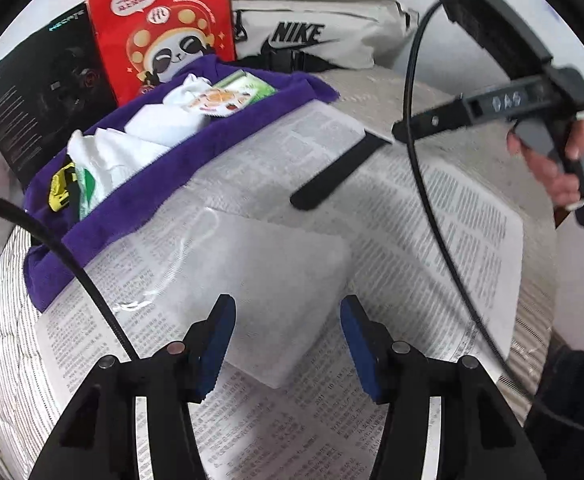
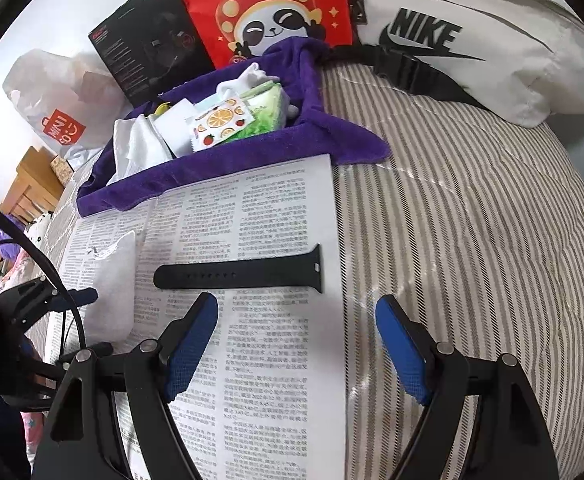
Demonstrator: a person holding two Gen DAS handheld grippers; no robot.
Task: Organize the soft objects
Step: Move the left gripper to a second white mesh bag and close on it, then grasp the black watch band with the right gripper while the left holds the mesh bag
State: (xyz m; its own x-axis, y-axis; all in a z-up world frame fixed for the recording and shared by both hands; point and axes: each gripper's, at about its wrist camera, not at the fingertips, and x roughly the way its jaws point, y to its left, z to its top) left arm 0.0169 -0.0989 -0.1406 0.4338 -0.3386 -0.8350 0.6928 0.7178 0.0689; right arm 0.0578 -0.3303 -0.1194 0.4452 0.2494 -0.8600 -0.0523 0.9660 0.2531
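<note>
Both claws are released: the left gripper [image 1: 287, 344] hovers with spread pads over a clear plastic packet [image 1: 267, 280] on the newspaper [image 2: 259, 208], the right gripper [image 2: 296, 344] just short of the black watch strap [image 2: 239, 274] lying on it. Beyond the newspaper's far edge sits the purple cloth bin [image 2: 219, 160] holding tissues and sachets. Farther back stand a red panda bag [image 2: 267, 4] and a Nike pouch [image 2: 472, 36].

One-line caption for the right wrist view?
Open right gripper hovers over a black watch strap lying on newspaper beside a purple cloth bin.

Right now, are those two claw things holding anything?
No. The left gripper is open around a white packet, not clamping it. The right gripper is open, short of the black strap.
</note>
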